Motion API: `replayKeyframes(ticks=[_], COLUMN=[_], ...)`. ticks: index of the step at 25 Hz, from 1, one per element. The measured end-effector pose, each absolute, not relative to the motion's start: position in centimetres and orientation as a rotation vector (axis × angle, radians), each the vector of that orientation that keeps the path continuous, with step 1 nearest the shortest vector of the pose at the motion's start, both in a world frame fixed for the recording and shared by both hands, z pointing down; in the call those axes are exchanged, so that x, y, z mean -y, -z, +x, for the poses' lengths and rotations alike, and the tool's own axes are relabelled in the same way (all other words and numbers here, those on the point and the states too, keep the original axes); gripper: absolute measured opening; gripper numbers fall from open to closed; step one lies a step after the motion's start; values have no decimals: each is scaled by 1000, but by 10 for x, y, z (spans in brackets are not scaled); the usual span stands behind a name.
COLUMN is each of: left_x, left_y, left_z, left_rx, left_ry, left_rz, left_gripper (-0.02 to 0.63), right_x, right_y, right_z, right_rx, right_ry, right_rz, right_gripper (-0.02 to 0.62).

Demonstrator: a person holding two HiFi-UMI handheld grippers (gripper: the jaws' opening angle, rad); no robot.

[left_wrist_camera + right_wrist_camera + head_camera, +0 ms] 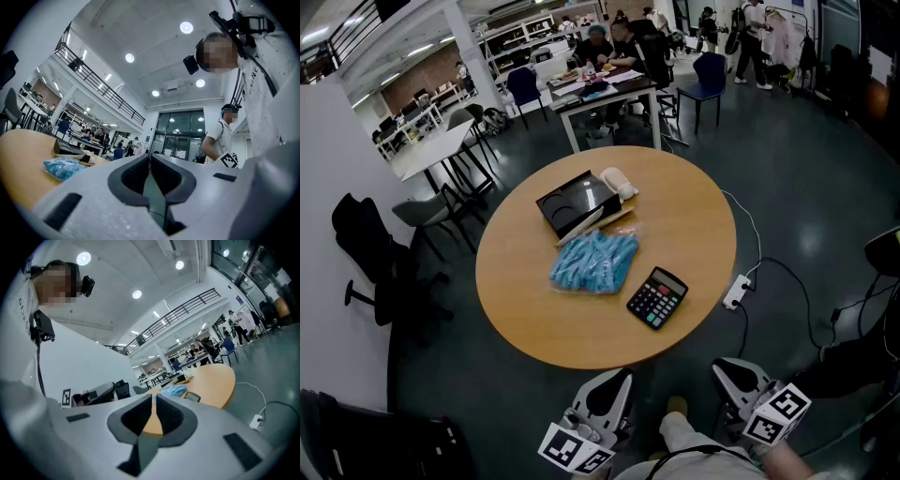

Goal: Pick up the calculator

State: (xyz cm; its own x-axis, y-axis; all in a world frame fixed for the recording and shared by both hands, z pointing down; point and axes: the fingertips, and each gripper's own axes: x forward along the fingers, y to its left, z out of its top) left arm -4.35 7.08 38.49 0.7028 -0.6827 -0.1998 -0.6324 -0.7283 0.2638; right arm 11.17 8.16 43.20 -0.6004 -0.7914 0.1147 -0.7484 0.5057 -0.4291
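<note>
The black calculator (657, 297) lies flat on the round wooden table (534, 309), near its front right edge. In the right gripper view the calculator (192, 396) shows small, beyond the jaws. Both grippers hang low by my body, short of the table. My left gripper (617, 377) is shut with nothing between its jaws, and in its own view the left gripper (150, 159) points up across the table. My right gripper (727, 367) is also shut and empty. From its own camera the right gripper (153, 401) points toward the table's edge.
A blue plastic bag (593, 262) lies left of the calculator. Behind it sit a black box (577, 203) and a white roll (619, 183). A white power strip (737, 292) with cables lies on the floor at the right. A black chair (370, 253) stands at the left.
</note>
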Motion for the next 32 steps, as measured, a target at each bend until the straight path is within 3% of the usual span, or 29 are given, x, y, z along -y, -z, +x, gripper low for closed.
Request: replayKeyframes(ticks=[6,10,13,18,23,32], left_x=[11,54,74,117,153,152], left_y=[-380,-396,-415,-452,-467,-490], left_z=[-22,-25,-31,-47,-57,-59], left_rx=[1103,1181,1217,1302,1326,1261], left_ry=[449,431,384,320,323,355], left_rz=[2764,2725,2663,2570,2563,2490], left_gripper=[8,44,83,83,8,8], right_x=[-4,52,84,134,163,178], right_y=[-438,-472,-504,-553,-589,-620], right_z=[121,124,126,130,121,94], right_rx=[-2704,-2724,-2713,-2741,-2736,-2915], right_ry=[681,804,915,1034,1231,1525], right_rz=[-1291,-1290,-1337,-1441,-1380,-1198], right_gripper=[19,129,169,215,219,216])
